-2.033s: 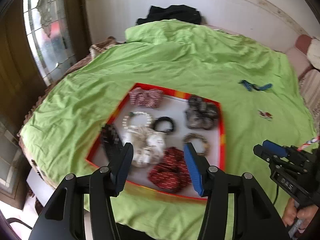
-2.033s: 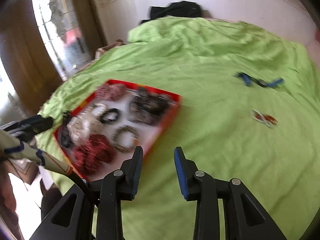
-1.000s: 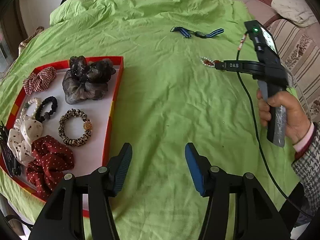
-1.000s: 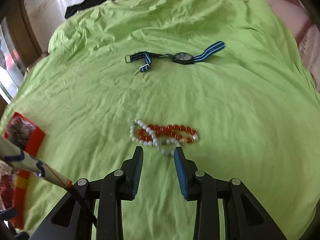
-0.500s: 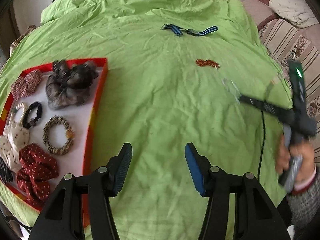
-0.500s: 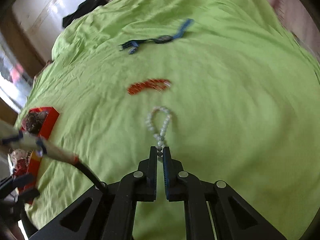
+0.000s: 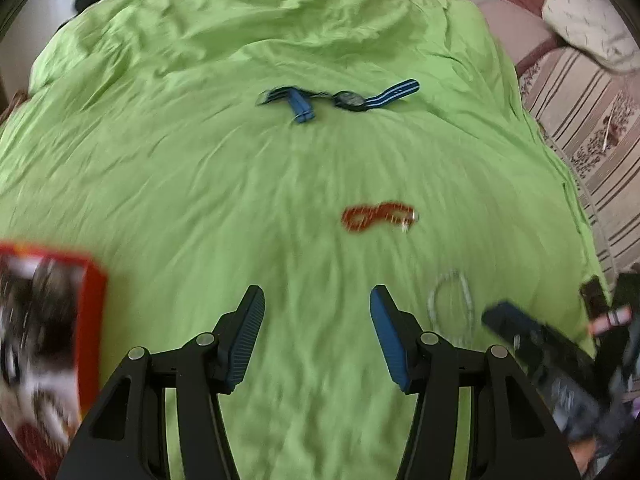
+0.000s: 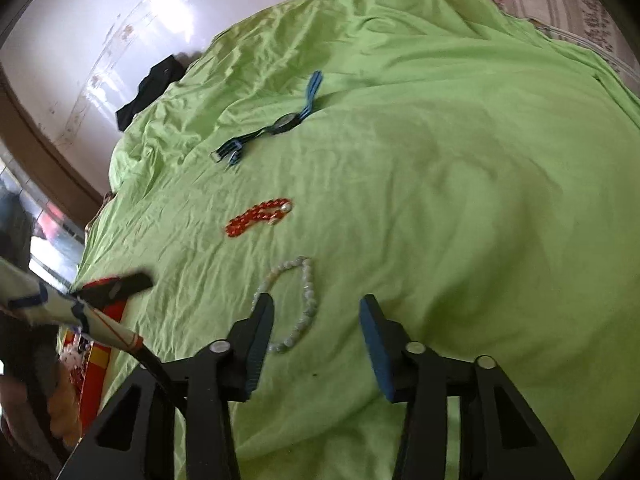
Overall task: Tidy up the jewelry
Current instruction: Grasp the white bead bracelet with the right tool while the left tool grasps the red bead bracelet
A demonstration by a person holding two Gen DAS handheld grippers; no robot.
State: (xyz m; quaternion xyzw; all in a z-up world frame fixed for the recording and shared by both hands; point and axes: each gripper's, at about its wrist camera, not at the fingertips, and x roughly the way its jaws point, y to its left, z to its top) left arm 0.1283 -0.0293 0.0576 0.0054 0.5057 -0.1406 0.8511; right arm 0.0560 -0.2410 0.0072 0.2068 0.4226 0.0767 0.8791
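A white bead bracelet (image 8: 296, 300) lies loose on the green bedspread, just ahead of my open, empty right gripper (image 8: 316, 332); it shows blurred in the left wrist view (image 7: 452, 304). A red bead bracelet (image 8: 256, 216) lies farther out, also in the left wrist view (image 7: 376, 216). A blue striped watch (image 8: 280, 124) lies beyond it, also in the left wrist view (image 7: 348, 98). My left gripper (image 7: 316, 332) is open and empty over bare bedspread. The red tray (image 7: 90, 320) of hair ties is at the left edge.
The right gripper's body (image 7: 552, 356) is blurred at lower right in the left wrist view. A striped sofa (image 7: 580, 104) with a cushion flanks the bed on the right. Dark clothing (image 8: 152, 88) lies at the bed's far edge by the wall.
My right gripper held the white bracelet half a second ago; it has opened and the bracelet now lies on the bedspread. The left gripper has swung right, away from the tray.
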